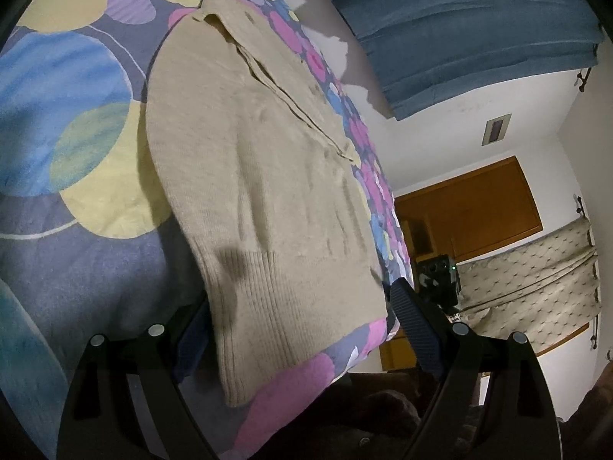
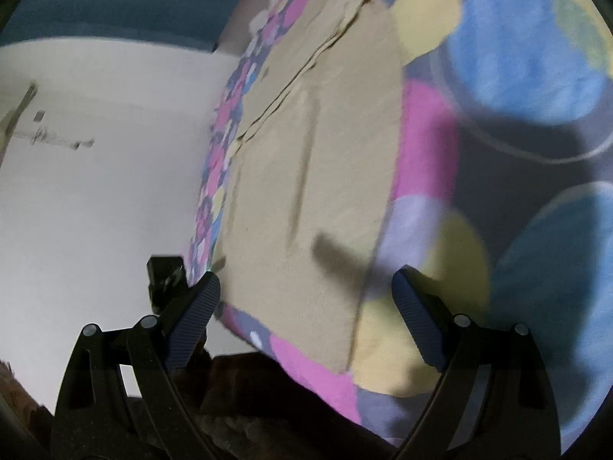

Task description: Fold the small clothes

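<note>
**Beige knit top lies flat, bottom fold not yet made**

I see the beige knit top spread on the bed cover, close to the edge of the bed that is nearest to me. It seems to be folded already along its length: the sides look tucked in, so the shape is a long, narrow rectangle, and I see no loose sleeve. The collar end lies far from me and the ribbed hem lies near me. I judge that the crosswise fold, hem toward collar, is not yet made, so perhaps half of the work on this piece remains.

The left gripper has its fingers wide apart, one on each side of the hem, and I cannot see that they press the cloth. The right gripper is wide too, at the near right corner of the top, and holds nothing.

The knit is soft and a little fuzzy, with fine vertical ribs at the hem and some shallow wrinkles in the body. The bed cover is a smooth fabric printed with big round patches of blue, yellow and pink. The finger pads are dark blue, ridged rubber.
</note>
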